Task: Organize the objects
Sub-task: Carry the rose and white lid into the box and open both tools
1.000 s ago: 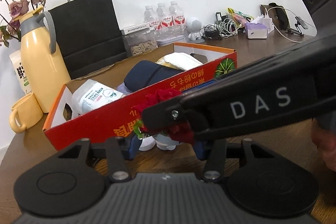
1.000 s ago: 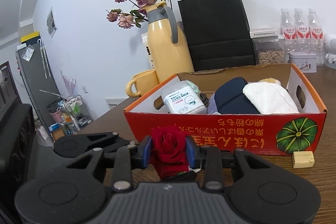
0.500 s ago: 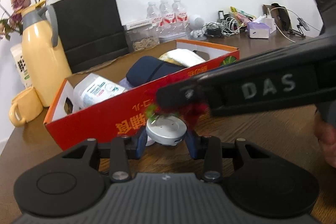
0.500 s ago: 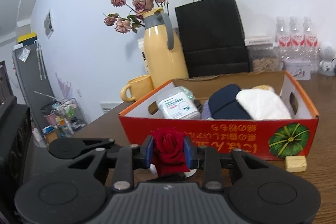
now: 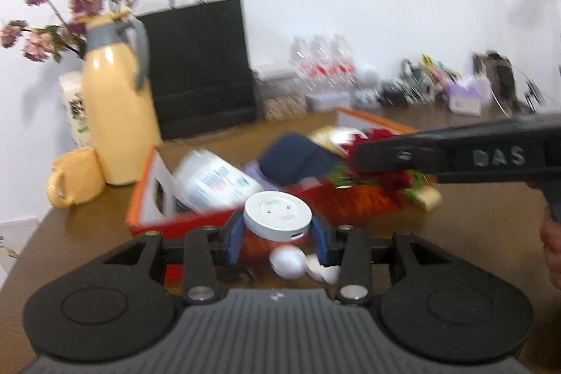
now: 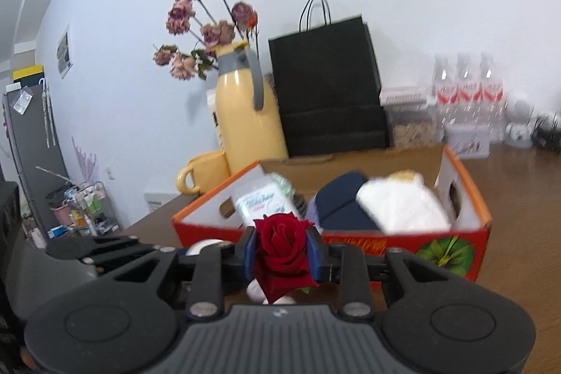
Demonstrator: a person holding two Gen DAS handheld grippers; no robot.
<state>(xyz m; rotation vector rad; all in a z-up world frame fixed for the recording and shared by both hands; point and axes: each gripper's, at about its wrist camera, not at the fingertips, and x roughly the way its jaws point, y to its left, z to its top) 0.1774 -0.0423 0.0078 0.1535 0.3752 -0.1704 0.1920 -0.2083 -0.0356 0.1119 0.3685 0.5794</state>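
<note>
A: What is hard to make out?

B: The left wrist view is smeared. The bottles and cables along the wall are mere streaks, and the print on the white packet (image 5: 217, 179) in the orange cardboard box (image 5: 147, 195) cannot be read. A white rounded thing (image 5: 287, 263) under the left gripper (image 5: 277, 233) is half hidden by its fingers.

A: And the tongs?

B: The left gripper is clamped narrow on a smooth white round disc (image 5: 277, 214) with two small metal dots on top. The right gripper (image 6: 282, 256) pinches a red velvety rose (image 6: 282, 246) by its bloom; the stem is out of sight.

A: Where do they sit?

B: Both are held just before the box's near wall, the rose level with its rim.

A: Room to move?

B: Bare brown wooden table (image 6: 519, 184) lies open right of the box. Behind it stand a yellow jug (image 6: 245, 118), a yellow mug (image 6: 205, 172) and a black paper bag (image 6: 326, 86), close together. The box is already crowded with a navy pouch (image 6: 342, 200) and white cloth (image 6: 403, 204).
</note>
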